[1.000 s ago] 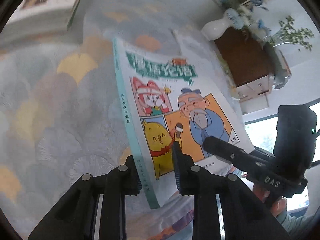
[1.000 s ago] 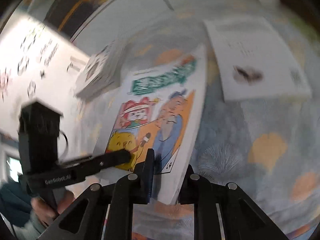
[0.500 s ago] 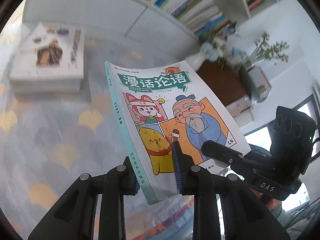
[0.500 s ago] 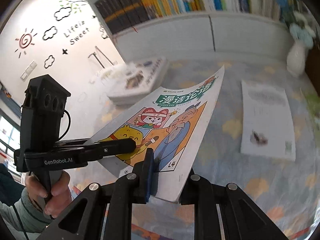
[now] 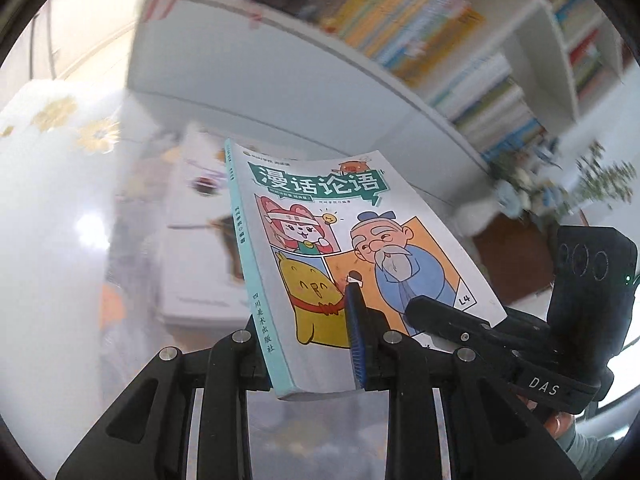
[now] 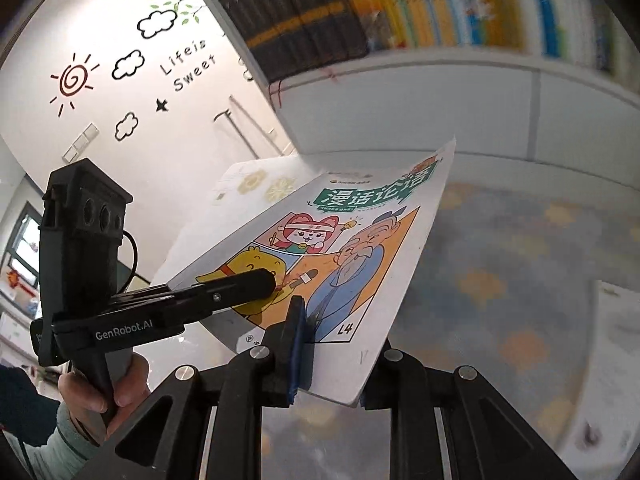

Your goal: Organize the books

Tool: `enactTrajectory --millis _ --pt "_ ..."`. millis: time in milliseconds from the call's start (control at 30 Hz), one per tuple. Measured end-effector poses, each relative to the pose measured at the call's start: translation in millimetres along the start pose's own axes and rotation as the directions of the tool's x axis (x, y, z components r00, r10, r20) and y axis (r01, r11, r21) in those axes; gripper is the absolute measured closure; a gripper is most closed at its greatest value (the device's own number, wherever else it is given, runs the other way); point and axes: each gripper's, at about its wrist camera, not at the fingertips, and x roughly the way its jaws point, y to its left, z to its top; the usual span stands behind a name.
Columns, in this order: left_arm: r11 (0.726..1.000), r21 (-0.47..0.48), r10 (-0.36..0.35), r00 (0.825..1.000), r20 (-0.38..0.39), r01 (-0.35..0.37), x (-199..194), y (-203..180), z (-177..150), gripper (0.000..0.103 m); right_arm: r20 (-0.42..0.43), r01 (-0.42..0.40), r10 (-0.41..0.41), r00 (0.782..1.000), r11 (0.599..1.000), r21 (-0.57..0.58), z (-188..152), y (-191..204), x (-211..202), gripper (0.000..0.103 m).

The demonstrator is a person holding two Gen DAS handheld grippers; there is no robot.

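The book [image 5: 344,256] is up in the air, held by both hand-held grippers at its lower edge, cover facing up w/ cartoon pictures and a green title banner. The left hand-held gripper [image 5: 310,356] is closed on the bottom corner by the teal spine: one finger [image 5: 356,336] w/ a blue pad lies on the cover, the other is under the book, by the spine. The right hand-held gripper [image 6: 326,364] is closed on the other bottom corner, near the "L4" mark, blue pad on the cover, second finger under the page edge. In the left view the right hand-held gripper comes in from the right side, its tip resting on the cover. In the right view the left one comes from the left side, w/ a hand [image 6: 100,392] around its handle and a pale sleeve [image 6: 48,448] below. Behind the book there is a white bookshelf [image 5: 460,60] full of books, blurred. Below it lies a stack of books [image 5: 200,240] on a surface w/ a pastel scale pattern [image 6: 500,272]. A wall w/ sun and cloud stickers [image 6: 120,80] is at the left in the right view.
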Motion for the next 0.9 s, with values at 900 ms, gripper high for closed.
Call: enactTrajectory --millis 900 --pt "0.965 -0.217 0.164 0.985 0.049 -0.149 7 85 4 0.074 -0.128 -0.021 0.046 0.991 0.981 0.190 25 -31 114 0.074"
